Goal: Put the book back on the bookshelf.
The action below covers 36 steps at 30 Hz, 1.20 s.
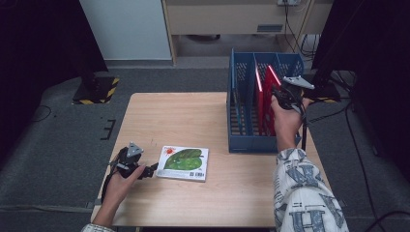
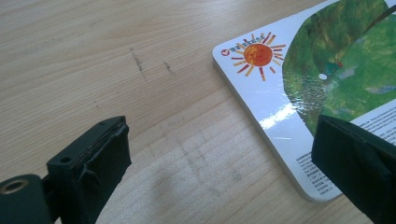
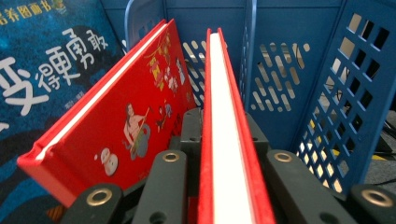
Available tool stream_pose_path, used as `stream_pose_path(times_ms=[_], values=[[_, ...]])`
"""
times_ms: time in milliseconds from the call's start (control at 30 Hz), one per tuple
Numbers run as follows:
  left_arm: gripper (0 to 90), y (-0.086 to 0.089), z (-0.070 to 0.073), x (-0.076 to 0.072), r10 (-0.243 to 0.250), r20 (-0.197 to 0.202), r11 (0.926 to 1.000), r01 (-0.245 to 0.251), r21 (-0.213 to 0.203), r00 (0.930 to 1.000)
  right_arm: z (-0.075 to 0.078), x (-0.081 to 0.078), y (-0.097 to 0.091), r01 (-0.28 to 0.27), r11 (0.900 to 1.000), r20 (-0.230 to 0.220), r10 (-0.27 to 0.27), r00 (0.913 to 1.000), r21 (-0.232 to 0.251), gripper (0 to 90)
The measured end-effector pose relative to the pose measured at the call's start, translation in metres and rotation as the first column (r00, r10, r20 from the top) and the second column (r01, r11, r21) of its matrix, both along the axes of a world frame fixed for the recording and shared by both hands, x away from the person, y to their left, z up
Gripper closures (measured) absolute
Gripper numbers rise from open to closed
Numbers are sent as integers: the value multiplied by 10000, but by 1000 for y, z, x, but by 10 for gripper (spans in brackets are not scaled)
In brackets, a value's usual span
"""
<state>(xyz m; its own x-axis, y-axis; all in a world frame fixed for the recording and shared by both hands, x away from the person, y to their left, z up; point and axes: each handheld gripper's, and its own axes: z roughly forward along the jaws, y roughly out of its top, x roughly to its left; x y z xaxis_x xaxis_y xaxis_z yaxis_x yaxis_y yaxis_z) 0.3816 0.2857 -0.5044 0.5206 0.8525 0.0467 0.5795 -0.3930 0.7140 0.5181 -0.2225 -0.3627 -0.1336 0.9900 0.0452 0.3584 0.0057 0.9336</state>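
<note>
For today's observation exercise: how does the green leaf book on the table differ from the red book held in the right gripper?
The green leaf book lies flat on the table, cover up; the red book stands on edge inside the blue rack. The leaf book is untouched, with the open left gripper beside its corner; the right gripper is clamped on the red book. Both are thin, hard-covered picture books.

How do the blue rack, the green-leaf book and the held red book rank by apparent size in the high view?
1. blue rack
2. green-leaf book
3. red book in the right gripper, seen mostly edge-on and partly hidden, so its place is unsure.
</note>
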Motion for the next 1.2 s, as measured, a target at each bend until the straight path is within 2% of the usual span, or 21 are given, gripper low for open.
stream_pose_path(times_ms=[467,867,1033,1200], values=[[37,-1,0,0,-36,10,10000,35,62,10000,-3,-17,-7,-52,10000,-358,51,9993,-31,766],[37,-2,0,0,-71,-1,9999,71,81,10000,-3,-22,-9,-203,9998,-648,205,9977,33,744],[37,-2,0,0,-93,9,9999,92,88,10000,0,-24,-9,-274,9996,-632,279,9976,87,722],[37,-3,0,-1,-98,16,9999,97,69,10000,1,-25,-5,-266,9996,-666,264,9974,-24,757]])
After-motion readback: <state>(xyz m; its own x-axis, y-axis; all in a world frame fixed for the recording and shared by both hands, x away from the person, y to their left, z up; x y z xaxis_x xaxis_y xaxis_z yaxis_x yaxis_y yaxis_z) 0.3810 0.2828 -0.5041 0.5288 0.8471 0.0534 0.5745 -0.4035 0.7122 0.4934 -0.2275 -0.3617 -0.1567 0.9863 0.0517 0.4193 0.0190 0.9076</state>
